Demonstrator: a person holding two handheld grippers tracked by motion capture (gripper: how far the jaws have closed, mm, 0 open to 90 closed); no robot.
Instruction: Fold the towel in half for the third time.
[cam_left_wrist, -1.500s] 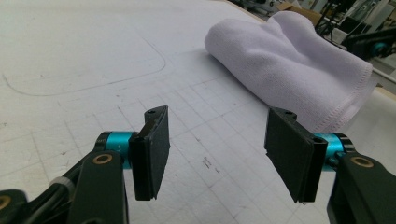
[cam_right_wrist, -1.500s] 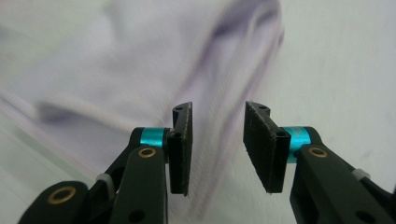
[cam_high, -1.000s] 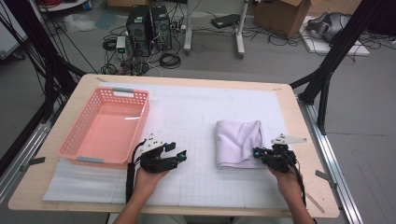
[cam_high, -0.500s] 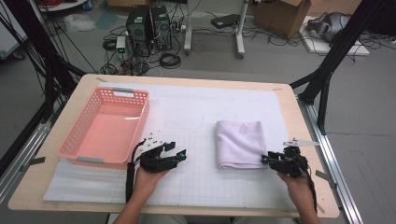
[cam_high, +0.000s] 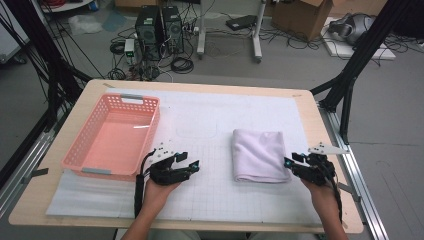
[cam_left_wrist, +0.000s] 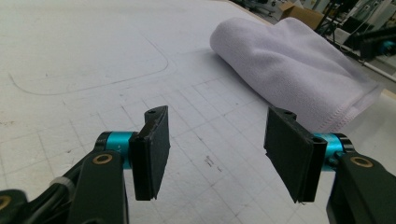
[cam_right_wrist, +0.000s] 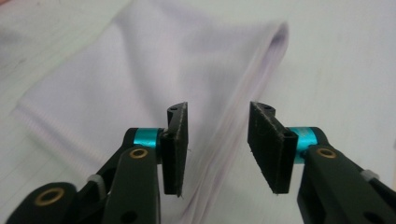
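Now the right gripper (cam_high: 294, 163), fingers (cam_right_wrist: 176, 148) just parting w/ nothing pinched, sits at the near-right corner of the folded white cloth towel (cam_high: 259, 155) lying mid-right on the table (cam_high: 35, 202), probably released, while the left gripper (cam_high: 192, 166) waits spread, empty.

I see the basket (cam_high: 112, 137) on the bench (cam_high: 40, 200) toward its left edge. The folded towel (cam_high: 258, 154) lies right of centre, nearer the front edge, well apart from the basket.
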